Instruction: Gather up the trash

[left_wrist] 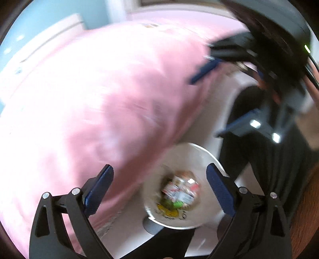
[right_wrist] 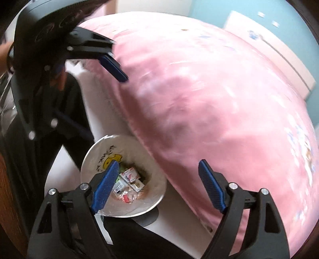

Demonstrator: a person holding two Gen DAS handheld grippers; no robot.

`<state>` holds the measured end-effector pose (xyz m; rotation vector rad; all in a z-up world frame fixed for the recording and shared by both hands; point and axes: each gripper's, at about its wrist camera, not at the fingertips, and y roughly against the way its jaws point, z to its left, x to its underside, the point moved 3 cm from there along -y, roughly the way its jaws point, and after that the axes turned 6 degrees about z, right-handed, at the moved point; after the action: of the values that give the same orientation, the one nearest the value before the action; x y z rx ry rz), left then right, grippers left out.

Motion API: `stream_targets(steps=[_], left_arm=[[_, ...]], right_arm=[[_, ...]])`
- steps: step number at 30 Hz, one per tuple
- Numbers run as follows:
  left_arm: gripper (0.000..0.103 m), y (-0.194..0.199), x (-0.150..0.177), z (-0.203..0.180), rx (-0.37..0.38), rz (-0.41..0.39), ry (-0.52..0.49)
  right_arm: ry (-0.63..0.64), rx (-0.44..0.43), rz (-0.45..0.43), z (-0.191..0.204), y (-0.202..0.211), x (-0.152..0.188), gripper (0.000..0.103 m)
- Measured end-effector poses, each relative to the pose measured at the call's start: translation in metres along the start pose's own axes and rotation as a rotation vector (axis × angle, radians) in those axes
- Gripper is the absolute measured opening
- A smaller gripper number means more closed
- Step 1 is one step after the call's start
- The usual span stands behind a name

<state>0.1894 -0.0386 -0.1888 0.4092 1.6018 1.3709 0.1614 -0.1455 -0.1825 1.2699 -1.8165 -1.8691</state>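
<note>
Bedcover (right_wrist: pixel 199 95): pink, faint printed motifs, blurred. Wall (right_wrist: pixel 229 8): pale blue. Bin (right_wrist: pixel 93 151): white, yellow cartoon print. Trash (right_wrist: pixel 129 179) inside: apparently white-and-red cartons. Finger pads (right_wrist: pixel 105 187): blue on black frames.

Trash (right_wrist: pixel 127 184) inside bin (right_wrist: pixel 93 151) — bin just beside bed (right_wrist: pixel 209 99)

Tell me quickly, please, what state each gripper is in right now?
Left gripper: open, holding nothing.
Right gripper: open, holding nothing, above the trash bin.
</note>
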Motion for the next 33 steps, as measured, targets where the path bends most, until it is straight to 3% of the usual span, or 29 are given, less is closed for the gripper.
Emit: stream_targets(steps=[5, 10, 12, 20, 23, 25, 28, 31, 33], left_arm=[[0.096, 0.033, -0.004, 0.023, -0.118, -0.061, 0.202], [0.097, 0.07, -0.004, 0.029, -0.211, -0.133, 0.395], [0.097, 0.082, -0.002, 0.028, -0.237, -0.148, 0.489], [0.098, 0.12, 0.016, 0.003, -0.373, -0.195, 0.695], [0.099, 0.137, 0.022, -0.016, -0.425, -0.202, 0.716], [0.099, 0.149, 0.026, -0.029, -0.444, -0.205, 0.717], [0.099, 0.165, 0.037, -0.044, -0.411, -0.206, 0.764], [0.099, 0.179, 0.048, -0.054, -0.441, -0.194, 0.814], [0.099, 0.183, 0.052, -0.063, -0.418, -0.208, 0.819]], right_arm=[[-0.18, 0.045, -0.096, -0.012, 0.037, 0.001, 0.084], [-0.454, 0.105, -0.098, -0.025, 0.064, 0.006, 0.084], [-0.546, 0.133, -0.067, -0.023, 0.072, 0.009, 0.084], [-0.869, 0.162, -0.178, 0.009, 0.13, 0.027, 0.09], [-0.91, 0.162, -0.202, 0.026, 0.15, 0.029, 0.09], [-0.936, 0.225, -0.193, 0.035, 0.162, 0.031, 0.09], [-0.924, 0.276, -0.194, 0.053, 0.181, 0.034, 0.09], [-0.919, 0.271, -0.183, 0.068, 0.188, 0.037, 0.09], [-0.896, 0.281, -0.181, 0.077, 0.192, 0.038, 0.09]])
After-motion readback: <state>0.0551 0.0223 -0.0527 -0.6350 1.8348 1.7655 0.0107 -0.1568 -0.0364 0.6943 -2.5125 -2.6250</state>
